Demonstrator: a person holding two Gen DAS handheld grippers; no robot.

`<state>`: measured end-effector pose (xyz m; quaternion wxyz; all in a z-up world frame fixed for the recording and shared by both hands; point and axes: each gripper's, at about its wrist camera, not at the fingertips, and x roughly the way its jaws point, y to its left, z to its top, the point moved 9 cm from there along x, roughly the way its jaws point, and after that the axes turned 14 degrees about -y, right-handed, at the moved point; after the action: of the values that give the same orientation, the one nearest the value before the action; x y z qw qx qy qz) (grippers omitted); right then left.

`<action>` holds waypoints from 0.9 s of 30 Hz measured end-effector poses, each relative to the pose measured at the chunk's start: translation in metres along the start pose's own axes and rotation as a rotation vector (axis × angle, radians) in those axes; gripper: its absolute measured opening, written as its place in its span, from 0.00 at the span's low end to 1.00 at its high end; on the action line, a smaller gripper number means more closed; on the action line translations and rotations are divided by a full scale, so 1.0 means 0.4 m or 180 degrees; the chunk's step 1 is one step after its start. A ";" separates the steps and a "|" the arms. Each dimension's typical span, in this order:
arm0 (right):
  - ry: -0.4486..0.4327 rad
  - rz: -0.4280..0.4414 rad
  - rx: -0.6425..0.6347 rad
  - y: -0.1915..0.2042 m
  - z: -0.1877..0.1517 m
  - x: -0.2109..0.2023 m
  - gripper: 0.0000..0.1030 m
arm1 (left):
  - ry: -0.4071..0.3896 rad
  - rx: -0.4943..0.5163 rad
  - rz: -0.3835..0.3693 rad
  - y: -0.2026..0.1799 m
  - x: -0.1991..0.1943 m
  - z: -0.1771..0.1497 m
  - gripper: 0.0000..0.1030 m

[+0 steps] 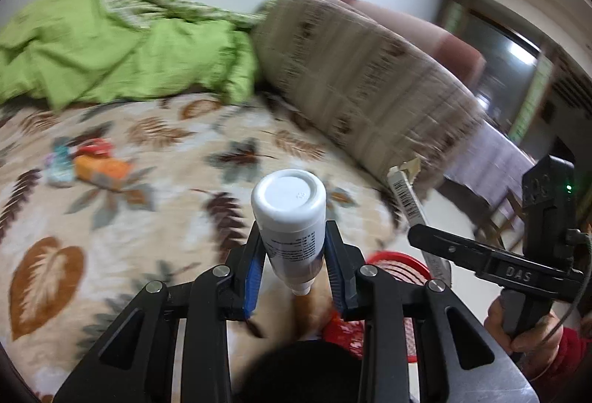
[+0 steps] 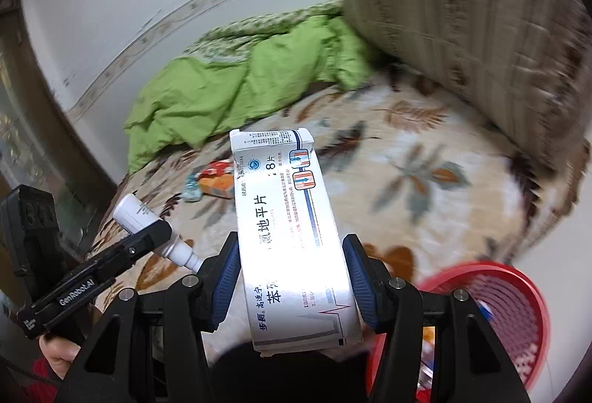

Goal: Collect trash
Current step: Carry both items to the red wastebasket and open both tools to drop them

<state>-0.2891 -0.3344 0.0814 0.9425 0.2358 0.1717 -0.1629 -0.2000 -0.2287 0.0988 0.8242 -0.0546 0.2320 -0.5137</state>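
Your left gripper [image 1: 294, 269] clamps one white bottle [image 1: 290, 218], nozzle toward you. Your right gripper [image 2: 290, 277] pinches one white medicine box [image 2: 292, 236]. One red basket [image 2: 499, 314] sits just below-right of it. Farther ahead on the leaf-print bedspread [image 2: 425, 218] lie several blurred wrappers [image 1: 92, 164]; I cannot count them.

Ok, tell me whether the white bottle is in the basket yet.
Not yet. The bottle is clamped in the left tongs, above the bed.

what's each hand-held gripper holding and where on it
Left hand-held gripper: white bottle, gripped around its body. Right: white medicine box, by its long sides.
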 end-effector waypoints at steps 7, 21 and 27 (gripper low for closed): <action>-0.0024 -0.0402 0.0347 -0.183 -0.013 -0.122 0.57 | 0.0326 0.0190 -0.0435 -0.186 0.060 -0.073 0.29; -0.0052 -0.0746 0.0707 -0.356 -0.050 -0.217 0.57 | 0.0933 0.0381 -0.0799 -0.372 0.169 -0.220 0.29; 0.0025 -0.0770 0.0825 -0.389 -0.079 -0.208 0.58 | 0.1044 0.0415 -0.0807 -0.392 0.195 -0.250 0.31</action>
<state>-0.4312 -0.4298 0.0278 0.8771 0.3336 0.1800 -0.2950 -0.3441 -0.3552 0.0362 0.7060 0.0544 0.3206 -0.6291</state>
